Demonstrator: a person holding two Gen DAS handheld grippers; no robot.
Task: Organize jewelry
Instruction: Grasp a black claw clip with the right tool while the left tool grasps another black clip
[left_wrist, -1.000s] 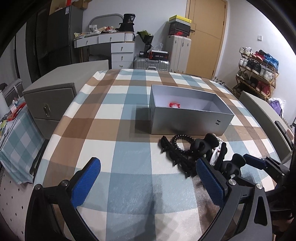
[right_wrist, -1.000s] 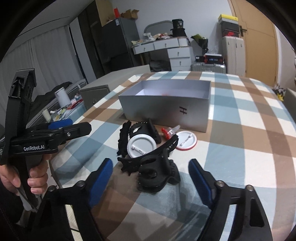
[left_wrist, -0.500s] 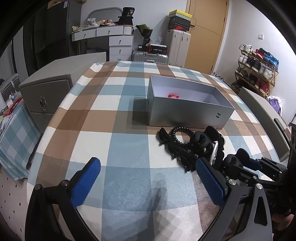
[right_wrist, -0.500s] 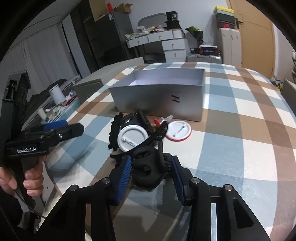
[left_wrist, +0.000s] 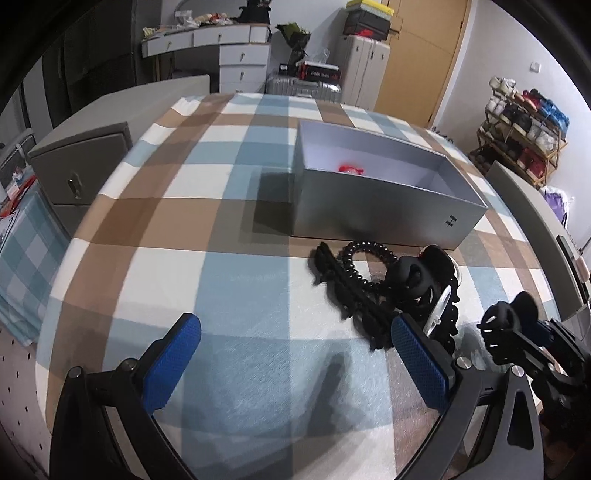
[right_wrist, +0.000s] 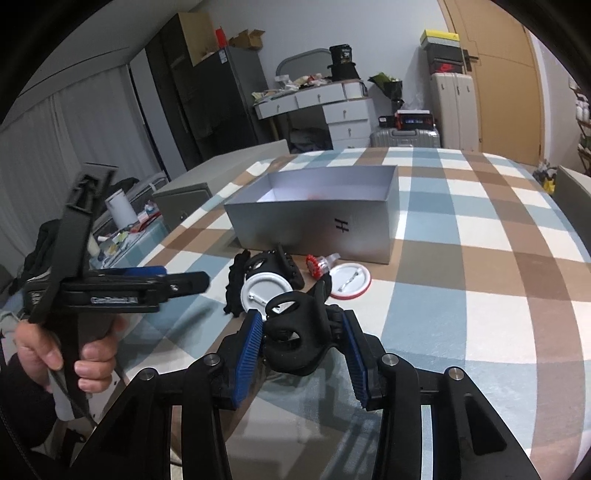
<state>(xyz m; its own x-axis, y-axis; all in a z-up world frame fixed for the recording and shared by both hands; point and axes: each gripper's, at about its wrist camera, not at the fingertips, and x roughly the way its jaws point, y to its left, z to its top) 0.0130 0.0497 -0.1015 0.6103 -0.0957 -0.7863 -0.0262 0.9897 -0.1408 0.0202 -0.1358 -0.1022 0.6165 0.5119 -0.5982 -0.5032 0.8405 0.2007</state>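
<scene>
One small red thing (left_wrist: 351, 170) already lies in the grey box (right_wrist: 314, 229), the right gripper (right_wrist: 301, 349) has just squeezed shut on a black hair claw (right_wrist: 295, 334) over the table, the left gripper (left_wrist: 295, 360) hangs open and empty, and most pieces (right_wrist: 264, 280) still wait outside the box.

Checked table (left_wrist: 229, 258) — grey box (left_wrist: 369, 210), clips (left_wrist: 354, 291), badges (right_wrist: 350, 282).

Suitcase (left_wrist: 303, 86), shoe rack (left_wrist: 517, 147), wooden door (left_wrist: 417, 55)
</scene>
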